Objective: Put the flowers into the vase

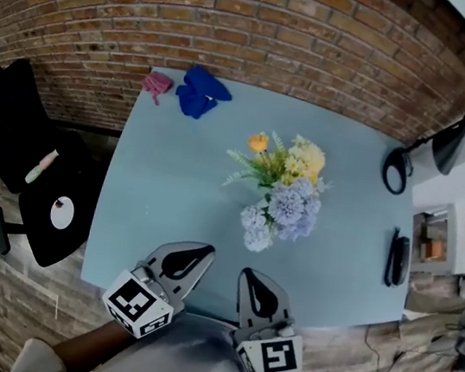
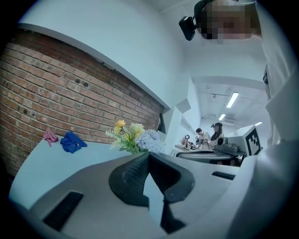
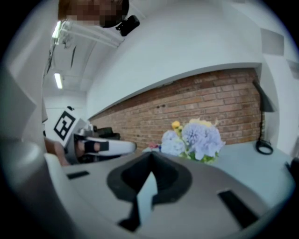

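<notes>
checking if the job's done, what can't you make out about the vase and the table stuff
- Vase: head view, flowers cover it from above.
- Left gripper view, the fingers block the bouquet's base; right gripper view, the fingers do likewise.
- Pink item and blue item at the far table edge: too small to identify.

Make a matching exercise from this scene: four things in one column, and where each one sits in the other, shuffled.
Things:
1. flowers
2. blue cloth
3. lamp
4. chair

Places:
A. off the table, beside its left side
B. middle of the table
C. next to the pink cloth
D. table's far right corner

Pairs: 1-B, 2-C, 3-D, 4-A
</notes>
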Action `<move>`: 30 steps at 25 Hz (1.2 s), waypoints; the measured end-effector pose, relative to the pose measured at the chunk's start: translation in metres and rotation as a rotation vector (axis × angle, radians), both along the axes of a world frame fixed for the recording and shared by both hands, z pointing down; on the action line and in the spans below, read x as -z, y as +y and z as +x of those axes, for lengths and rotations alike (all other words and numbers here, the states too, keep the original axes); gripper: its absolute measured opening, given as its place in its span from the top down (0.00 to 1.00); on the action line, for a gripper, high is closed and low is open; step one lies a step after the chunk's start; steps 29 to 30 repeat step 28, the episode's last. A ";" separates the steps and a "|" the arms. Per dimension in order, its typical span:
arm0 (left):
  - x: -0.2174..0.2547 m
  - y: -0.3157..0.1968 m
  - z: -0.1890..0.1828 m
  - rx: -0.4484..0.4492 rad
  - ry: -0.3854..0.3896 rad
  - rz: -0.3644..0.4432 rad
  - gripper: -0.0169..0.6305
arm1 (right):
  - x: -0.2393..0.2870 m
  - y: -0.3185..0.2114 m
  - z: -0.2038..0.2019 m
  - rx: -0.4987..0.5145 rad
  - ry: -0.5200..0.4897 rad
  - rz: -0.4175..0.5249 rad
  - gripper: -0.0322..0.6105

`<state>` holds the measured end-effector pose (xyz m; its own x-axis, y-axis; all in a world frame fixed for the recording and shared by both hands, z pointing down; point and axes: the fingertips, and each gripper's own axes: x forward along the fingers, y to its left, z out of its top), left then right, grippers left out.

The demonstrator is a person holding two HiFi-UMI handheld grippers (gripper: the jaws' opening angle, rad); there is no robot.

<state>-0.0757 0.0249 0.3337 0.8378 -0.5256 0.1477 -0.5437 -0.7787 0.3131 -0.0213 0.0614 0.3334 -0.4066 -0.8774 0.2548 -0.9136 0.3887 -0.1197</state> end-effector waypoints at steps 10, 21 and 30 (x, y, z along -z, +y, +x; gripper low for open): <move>-0.002 0.003 -0.016 -0.005 0.009 0.000 0.95 | 0.006 0.003 -0.008 -0.034 0.008 -0.001 0.92; 0.004 -0.002 -0.026 -0.005 0.013 -0.002 0.95 | 0.012 0.003 -0.014 -0.062 0.004 0.009 0.92; 0.031 -0.049 -0.027 0.083 0.073 0.113 0.95 | 0.031 -0.044 -0.005 0.033 0.029 0.125 0.92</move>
